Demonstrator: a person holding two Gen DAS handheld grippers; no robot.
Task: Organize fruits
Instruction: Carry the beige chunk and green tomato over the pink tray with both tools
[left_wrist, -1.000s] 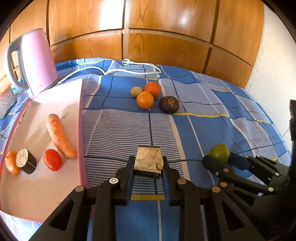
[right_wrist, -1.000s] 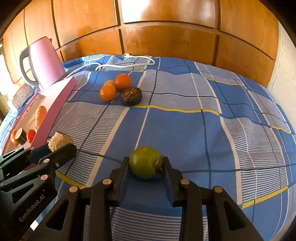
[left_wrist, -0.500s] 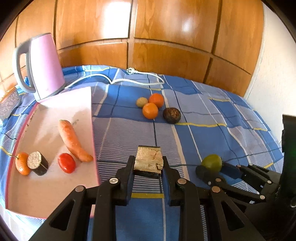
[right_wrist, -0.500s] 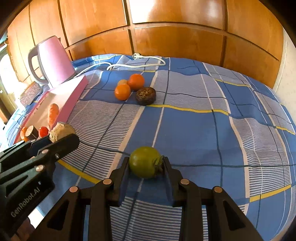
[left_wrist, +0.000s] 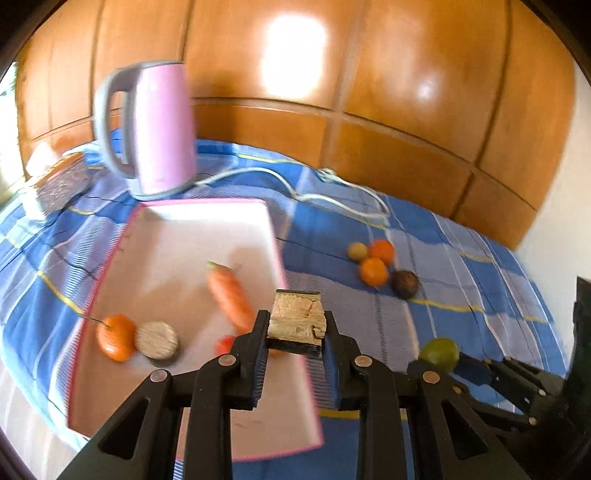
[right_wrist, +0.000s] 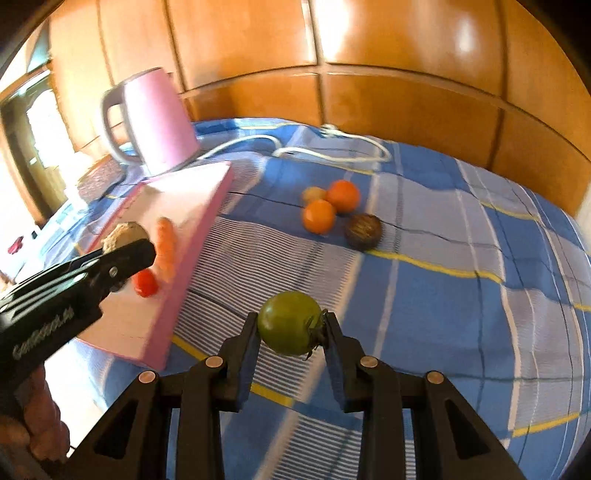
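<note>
Glossy orange-brown wooden panels (left_wrist: 388, 74) back a bed covered in a blue, white and yellow checked sheet (right_wrist: 461, 295), with a pink electric kettle (left_wrist: 159, 129) and its white cord (left_wrist: 332, 192) at the far side.

A shallow white tray with a pink rim (left_wrist: 177, 236) lies just in front of the kettle. It holds a long orange carrot (left_wrist: 227, 295), a small red tomato (right_wrist: 144, 284), an orange fruit with a thin stem (left_wrist: 115, 336) and a dark round slice with a pale cut face (left_wrist: 157, 341) touching that fruit.

The left hand-held gripper (left_wrist: 295, 332) is clamped on a pale, rough-cut chunk with a dark underside (left_wrist: 297, 321), which hangs above the tray's near right edge, close to the carrot's tip. The right hand-held gripper (right_wrist: 291, 328) grips a round green tomato (right_wrist: 288, 322) above the sheet, to the right of the tray.

To the right of the tray, well apart from it, two round oranges (right_wrist: 330, 206), a small tan fruit (right_wrist: 314, 194) and a dark brown wrinkled fruit (right_wrist: 364, 230) sit clustered on the sheet.

The step in hand looks like carrying both held pieces to the tray. The next move calls for lowering the chunk onto a bare patch clear of the carrot and red tomato, then bringing the green tomato across the rim without knocking it.
</note>
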